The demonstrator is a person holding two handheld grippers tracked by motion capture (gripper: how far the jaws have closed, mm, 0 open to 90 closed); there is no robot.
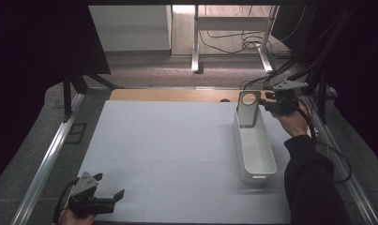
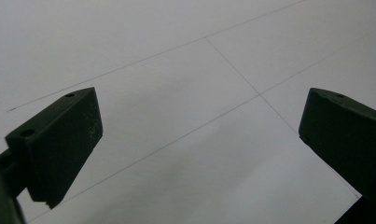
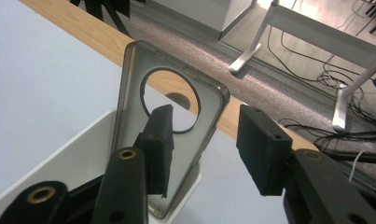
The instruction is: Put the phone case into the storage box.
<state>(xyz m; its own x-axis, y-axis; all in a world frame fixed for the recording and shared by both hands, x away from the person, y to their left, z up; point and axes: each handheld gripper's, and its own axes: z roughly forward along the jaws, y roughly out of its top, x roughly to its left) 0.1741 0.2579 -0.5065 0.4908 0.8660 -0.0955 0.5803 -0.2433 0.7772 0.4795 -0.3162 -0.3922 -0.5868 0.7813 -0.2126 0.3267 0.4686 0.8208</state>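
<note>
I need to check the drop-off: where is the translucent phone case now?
In the high view, the phone case stands upright in the white bin's far end, table's right, beside the right gripper.

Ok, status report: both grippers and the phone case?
Left gripper open, idle near table edge. Right gripper open around phone case, pads off it. Case upright in far end of white bin. Nothing in the way.

Translucent grey phone case [image 1: 248, 109] with round cutout, upright, leaning in far end of white bin [image 1: 257, 157], 2 o'clock on desk.
</note>
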